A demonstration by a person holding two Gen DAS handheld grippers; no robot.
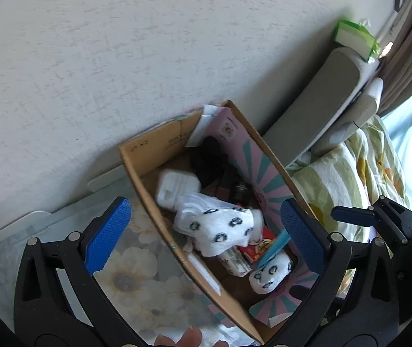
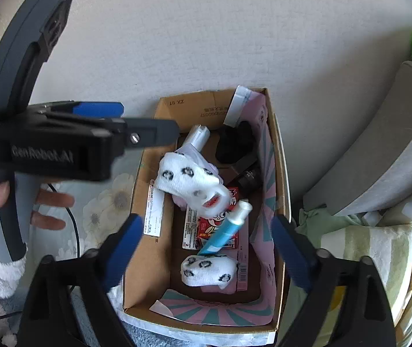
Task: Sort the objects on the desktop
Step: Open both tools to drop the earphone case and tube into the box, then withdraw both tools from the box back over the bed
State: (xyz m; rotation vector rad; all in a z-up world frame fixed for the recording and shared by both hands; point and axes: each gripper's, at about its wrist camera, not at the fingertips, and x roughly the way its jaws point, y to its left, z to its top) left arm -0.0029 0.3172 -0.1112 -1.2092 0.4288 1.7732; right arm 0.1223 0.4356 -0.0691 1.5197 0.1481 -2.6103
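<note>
An open cardboard box (image 1: 136, 170) (image 2: 145, 263) stands against the wall. In it lie two white socks with black dots (image 1: 220, 230) (image 2: 190, 180) (image 2: 209, 270), a blue tube with a white cap (image 2: 226, 231), a red snack packet (image 2: 216, 222), a white charger (image 1: 177, 188) and black items (image 2: 235, 144). My left gripper (image 1: 206, 234) is open above the box, empty. My right gripper (image 2: 209, 256) is open above the box, empty. The left gripper also shows in the right wrist view (image 2: 96, 110).
A floral cloth (image 1: 136, 283) covers the desk left of the box. A grey chair back (image 2: 379, 156) and striped bedding (image 2: 379, 260) are on the right. A green-wrapped pack (image 1: 353, 39) sits on the chair. A black cable (image 2: 74, 231) runs left of the box.
</note>
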